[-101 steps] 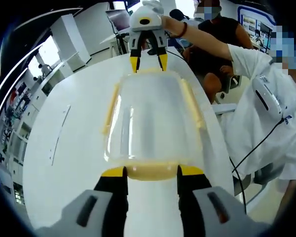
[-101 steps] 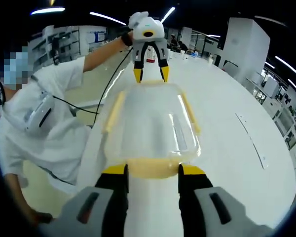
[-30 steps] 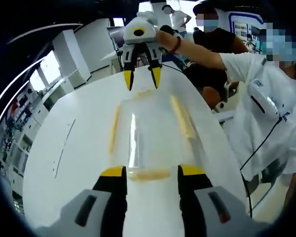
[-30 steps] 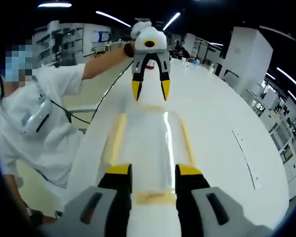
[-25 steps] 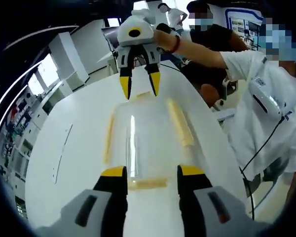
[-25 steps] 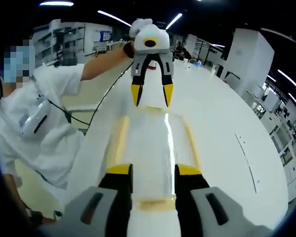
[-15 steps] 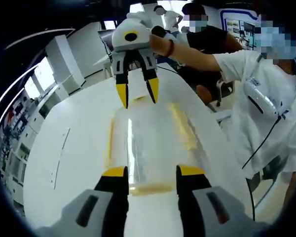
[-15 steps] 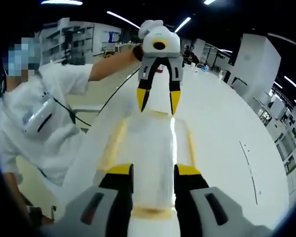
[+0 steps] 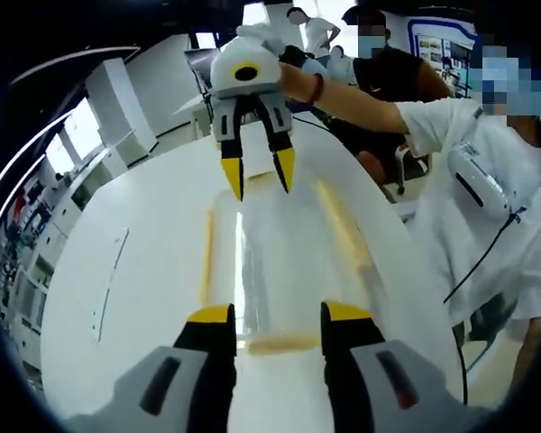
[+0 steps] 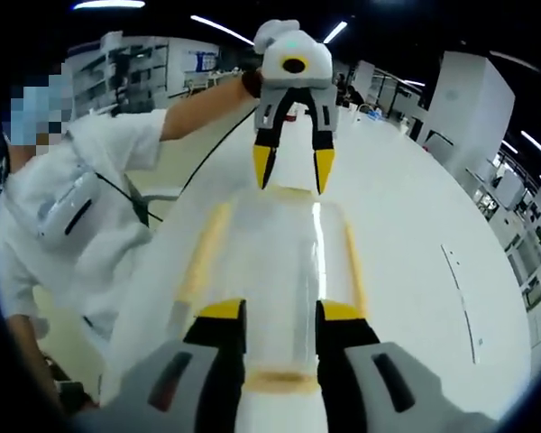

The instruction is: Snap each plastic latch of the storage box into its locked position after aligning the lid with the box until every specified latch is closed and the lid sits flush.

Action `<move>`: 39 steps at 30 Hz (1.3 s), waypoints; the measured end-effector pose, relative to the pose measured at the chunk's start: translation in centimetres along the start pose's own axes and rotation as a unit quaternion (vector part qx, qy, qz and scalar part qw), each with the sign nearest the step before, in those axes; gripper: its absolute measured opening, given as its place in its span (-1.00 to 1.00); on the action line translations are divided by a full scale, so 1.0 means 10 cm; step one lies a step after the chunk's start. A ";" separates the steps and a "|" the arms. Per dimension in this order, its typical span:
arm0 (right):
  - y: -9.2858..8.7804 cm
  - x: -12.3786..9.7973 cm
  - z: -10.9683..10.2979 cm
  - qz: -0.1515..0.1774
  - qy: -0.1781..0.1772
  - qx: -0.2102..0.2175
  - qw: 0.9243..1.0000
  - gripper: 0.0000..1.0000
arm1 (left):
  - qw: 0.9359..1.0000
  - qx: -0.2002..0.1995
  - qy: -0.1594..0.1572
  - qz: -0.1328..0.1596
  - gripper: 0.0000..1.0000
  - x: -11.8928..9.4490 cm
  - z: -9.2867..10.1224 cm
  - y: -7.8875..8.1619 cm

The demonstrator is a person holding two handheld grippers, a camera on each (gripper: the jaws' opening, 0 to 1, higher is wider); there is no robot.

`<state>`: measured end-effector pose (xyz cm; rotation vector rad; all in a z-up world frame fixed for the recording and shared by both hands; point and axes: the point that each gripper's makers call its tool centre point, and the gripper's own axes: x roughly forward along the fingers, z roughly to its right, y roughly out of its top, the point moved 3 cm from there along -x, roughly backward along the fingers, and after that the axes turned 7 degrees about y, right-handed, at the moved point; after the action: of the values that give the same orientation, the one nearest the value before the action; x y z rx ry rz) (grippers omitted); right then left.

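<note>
Storage box (image 9: 279, 262) lies on the white surface (image 9: 135, 271), long axis running from one claw to the other. Its clear lid (image 10: 270, 262) is blurred (glare streak down the middle). Four yellow latches are countable, one per side. Left claw (image 9: 270, 314) and right claw (image 10: 279, 309) each stand spread above an end latch (image 9: 279, 343); contact cannot be judged.

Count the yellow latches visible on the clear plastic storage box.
4: near end between the left gripper's jaws, far end under the right gripper at, and one along each long side.
</note>
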<state>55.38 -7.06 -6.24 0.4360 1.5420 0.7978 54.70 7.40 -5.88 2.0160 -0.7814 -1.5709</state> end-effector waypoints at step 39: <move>-0.02 -0.06 0.04 -0.038 -0.108 0.035 0.993 -0.56 | 0.997 -0.075 0.017 0.000 -1.00 0.10 0.10 0.11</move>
<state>55.88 -7.54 -5.91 0.4963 1.3780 0.6184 53.78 5.90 -6.03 1.9283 -0.6312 -1.5434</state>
